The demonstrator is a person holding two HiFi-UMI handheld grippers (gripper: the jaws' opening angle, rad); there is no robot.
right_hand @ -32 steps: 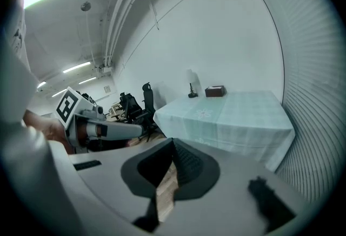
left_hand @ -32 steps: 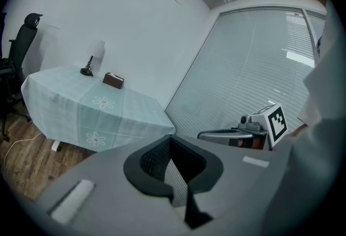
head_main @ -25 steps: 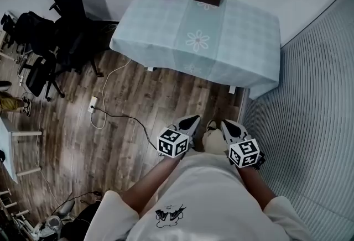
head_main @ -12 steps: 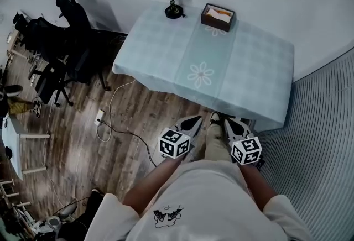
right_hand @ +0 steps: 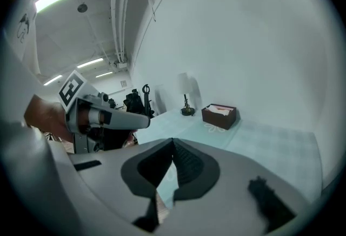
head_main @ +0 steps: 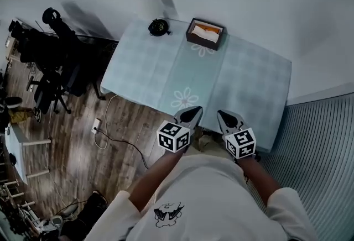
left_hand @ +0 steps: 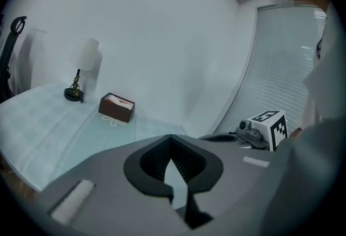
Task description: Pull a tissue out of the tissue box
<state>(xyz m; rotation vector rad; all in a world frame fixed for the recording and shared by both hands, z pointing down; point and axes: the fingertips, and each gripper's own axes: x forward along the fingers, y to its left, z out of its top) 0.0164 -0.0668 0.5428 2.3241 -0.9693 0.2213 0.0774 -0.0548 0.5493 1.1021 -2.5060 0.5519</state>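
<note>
A dark brown tissue box (head_main: 206,33) with a pale tissue showing in its top stands at the far side of a light checked table (head_main: 249,79). The same box (left_hand: 116,107) appears small and far off in the left gripper view, and likewise (right_hand: 219,116) in the right gripper view. My left gripper (head_main: 194,110) and right gripper (head_main: 222,114) are held side by side close to my body, at the table's near edge, well short of the box. Both are shut with nothing between the jaws, tips meeting in the left gripper view (left_hand: 171,136) and the right gripper view (right_hand: 173,140).
A small lamp (head_main: 158,26) on a dark base stands left of the box. Black office chairs (head_main: 55,52) crowd the floor to the table's left, and a white cable (head_main: 110,124) trails over the wooden floor. A ribbed wall (head_main: 315,151) runs along the right.
The person has walked toward the table: it has come nearer, and both grippers, earlier over the floor, now reach its near edge. Both stay shut and empty.
</note>
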